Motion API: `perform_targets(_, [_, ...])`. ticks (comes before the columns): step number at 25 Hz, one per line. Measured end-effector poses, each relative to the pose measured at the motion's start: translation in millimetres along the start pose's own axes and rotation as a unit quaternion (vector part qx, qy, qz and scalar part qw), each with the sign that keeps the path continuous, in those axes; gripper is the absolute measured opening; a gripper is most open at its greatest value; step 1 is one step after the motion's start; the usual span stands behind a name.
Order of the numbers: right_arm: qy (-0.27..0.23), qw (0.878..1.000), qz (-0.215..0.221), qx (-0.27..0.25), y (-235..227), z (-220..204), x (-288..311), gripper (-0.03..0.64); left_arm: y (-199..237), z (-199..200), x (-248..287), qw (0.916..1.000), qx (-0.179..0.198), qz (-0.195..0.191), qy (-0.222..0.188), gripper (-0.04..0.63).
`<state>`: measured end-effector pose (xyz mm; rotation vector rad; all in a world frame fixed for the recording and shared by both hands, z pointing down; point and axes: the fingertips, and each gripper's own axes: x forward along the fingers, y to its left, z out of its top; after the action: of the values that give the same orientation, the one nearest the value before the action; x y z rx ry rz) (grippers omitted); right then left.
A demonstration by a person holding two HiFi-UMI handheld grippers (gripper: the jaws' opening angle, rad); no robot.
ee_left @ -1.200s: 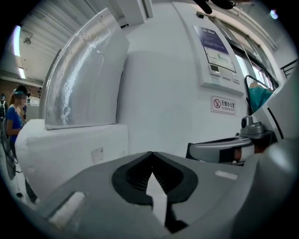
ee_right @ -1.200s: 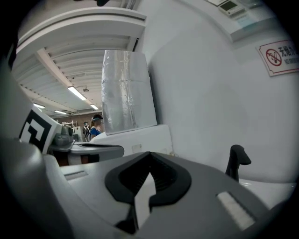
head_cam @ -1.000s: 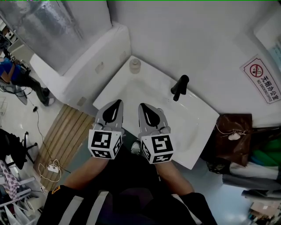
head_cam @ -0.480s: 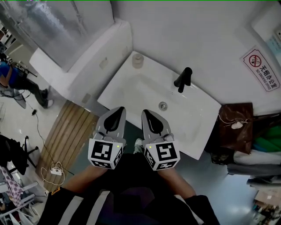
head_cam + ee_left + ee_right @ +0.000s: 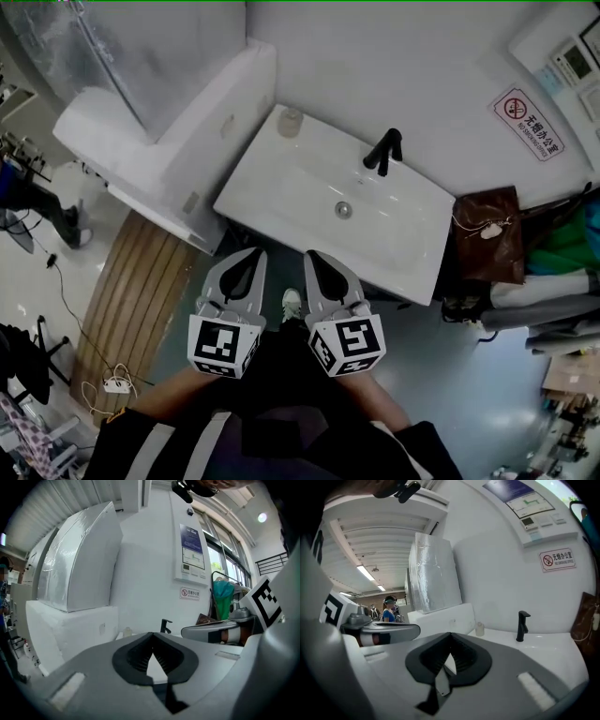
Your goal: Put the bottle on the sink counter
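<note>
1. Over the last second both grippers have been drawn back toward the person. Earlier they were held above the near edge of the sink counter (image 5: 251, 190); now they are held clear of it, over the floor, with a white shoe (image 5: 292, 302) seen between them.
2. The left gripper (image 5: 251, 259) is seen with its jaws pressed together and nothing held between them.
3. The right gripper (image 5: 313, 261) is likewise closed tip to tip and nothing is carried in it.
4. The bottle (image 5: 290, 122), a small pale one, is found upright on the far left corner of the counter, well apart from both grippers and to the left of the black faucet (image 5: 384, 152). Its position has not been altered across the last second.
5. The basin with its drain (image 5: 344, 210) is left free, and the wider view now takes in the wooden slat mat (image 5: 141, 281) at the near left.
6. From this it is judged that the placing has been completed: the bottle has been released on the counter, and the retreat is read as the end of the task rather than a fresh approach.
</note>
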<state>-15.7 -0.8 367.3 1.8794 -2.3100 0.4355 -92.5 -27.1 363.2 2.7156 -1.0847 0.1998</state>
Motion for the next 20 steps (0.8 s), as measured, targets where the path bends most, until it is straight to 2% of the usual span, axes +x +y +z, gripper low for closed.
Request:
perform_targets(5, [0.001, 0.999, -0.034, 0.007, 24, -12, -21, 0.000, -11, -14, -27, 0.9987, -0.003, -0.050, 0.006, 0.002])
perform_targets(8, [0.000, 0.999, -0.048, 0.009, 32, -17, -37, 0.001, -19, -21, -38, 0.9976, -0.003, -0.068, 0.012, 0.002])
perform_targets(15, [-0.009, 0.999, -0.053, 0.003, 26, -18, -69, 0.000, -39, -9, -37, 0.9973, 0.015, -0.072, 0.002, 0.002])
perform_targets(20, [-0.006, 0.999, -0.049, 0.005, 13, -22, -83, 0.000, -58, -13, -29, 0.9970, 0.028, -0.070, 0.016, 0.002])
